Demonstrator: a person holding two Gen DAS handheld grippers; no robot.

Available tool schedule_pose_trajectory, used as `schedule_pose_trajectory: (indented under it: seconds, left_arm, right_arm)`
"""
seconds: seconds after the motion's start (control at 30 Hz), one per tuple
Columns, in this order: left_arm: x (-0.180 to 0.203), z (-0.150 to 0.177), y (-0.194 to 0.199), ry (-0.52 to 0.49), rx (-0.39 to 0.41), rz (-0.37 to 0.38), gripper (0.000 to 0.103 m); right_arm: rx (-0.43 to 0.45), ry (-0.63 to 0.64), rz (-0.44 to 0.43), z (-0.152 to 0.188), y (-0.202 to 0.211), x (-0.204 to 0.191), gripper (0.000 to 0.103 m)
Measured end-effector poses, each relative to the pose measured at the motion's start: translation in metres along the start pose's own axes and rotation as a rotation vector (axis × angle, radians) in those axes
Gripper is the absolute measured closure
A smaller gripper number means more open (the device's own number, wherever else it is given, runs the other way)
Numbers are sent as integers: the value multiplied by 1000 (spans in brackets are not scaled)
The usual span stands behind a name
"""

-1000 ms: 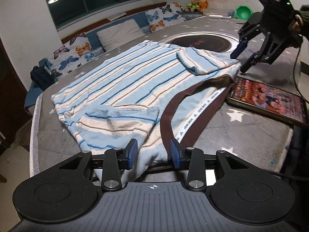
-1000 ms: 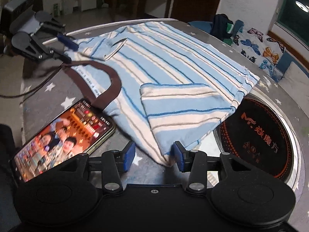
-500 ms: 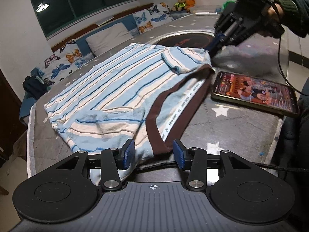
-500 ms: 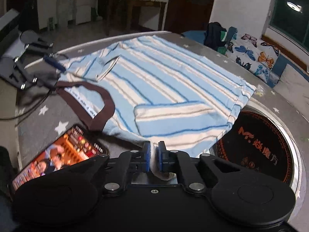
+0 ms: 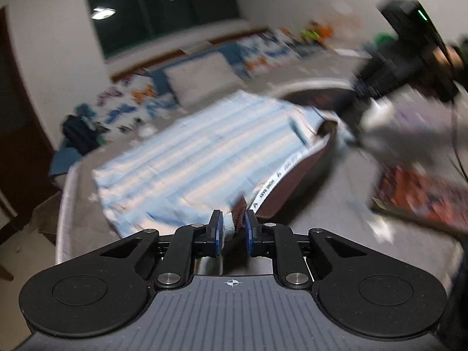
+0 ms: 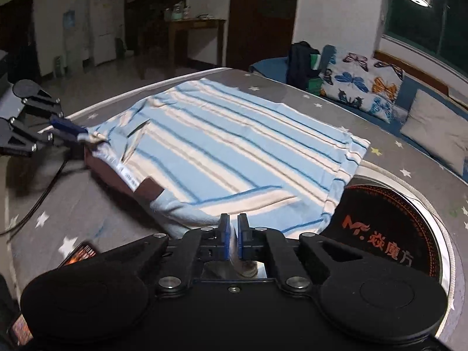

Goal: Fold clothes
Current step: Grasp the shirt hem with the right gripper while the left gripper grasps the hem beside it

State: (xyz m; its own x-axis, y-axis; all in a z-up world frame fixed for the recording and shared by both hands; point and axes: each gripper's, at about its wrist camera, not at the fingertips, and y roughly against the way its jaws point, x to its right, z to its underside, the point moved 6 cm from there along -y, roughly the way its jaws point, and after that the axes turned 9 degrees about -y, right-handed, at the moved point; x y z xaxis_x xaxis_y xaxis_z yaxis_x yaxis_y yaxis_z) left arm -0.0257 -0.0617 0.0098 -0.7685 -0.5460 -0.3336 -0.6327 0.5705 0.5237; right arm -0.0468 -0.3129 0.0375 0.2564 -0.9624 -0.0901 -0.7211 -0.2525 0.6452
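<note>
A light-blue and cream striped shirt (image 5: 199, 158) (image 6: 234, 152) with a brown neckband (image 5: 295, 184) (image 6: 102, 169) lies spread on the table, its near edge lifted. My left gripper (image 5: 232, 222) (image 6: 70, 130) is closing, and its pads pinch the shirt's corner by the neckband. My right gripper (image 6: 231, 228) is shut on the opposite shoulder corner, with cloth bunched between its pads. In the left wrist view the right gripper (image 5: 351, 134) is blurred, held by a hand at the far right end of the neckband.
The round table wears a grey star-print cloth (image 6: 73, 204) with a black hotplate disc (image 6: 386, 225) at its centre. A lit phone (image 5: 421, 193) (image 6: 80, 253) lies by the neckband. A cable (image 6: 44, 193) trails off the left gripper. Butterfly cushions (image 6: 359, 82) line a bench beyond.
Both grippers went from open to pinched on the shirt's two shoulder corners, the right one first. The neckband edge has lifted and the folded sleeves are out of sight.
</note>
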Motion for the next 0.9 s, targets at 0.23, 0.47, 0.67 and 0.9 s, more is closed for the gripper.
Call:
schedule_pose_trajectory:
  seconds: [0.23,0.47,0.67,0.9]
  left_arm:
    - [-14,-2,-33,82,-17,-9,87]
    - [-19,-3,-31,99,-11,-11,85]
    - [-18,-1,-30,103,-11,-23,85]
    - [-18,0,-30,104,-14,-27,83]
  right_arm:
    - [-24,-90,-31,5,-4,18,90]
    - [-30,-92,-59,16,17,19,56]
    - [-7,-104,-105,19,32,11,53]
    - [-58,-19,-66,29,27,5,54]
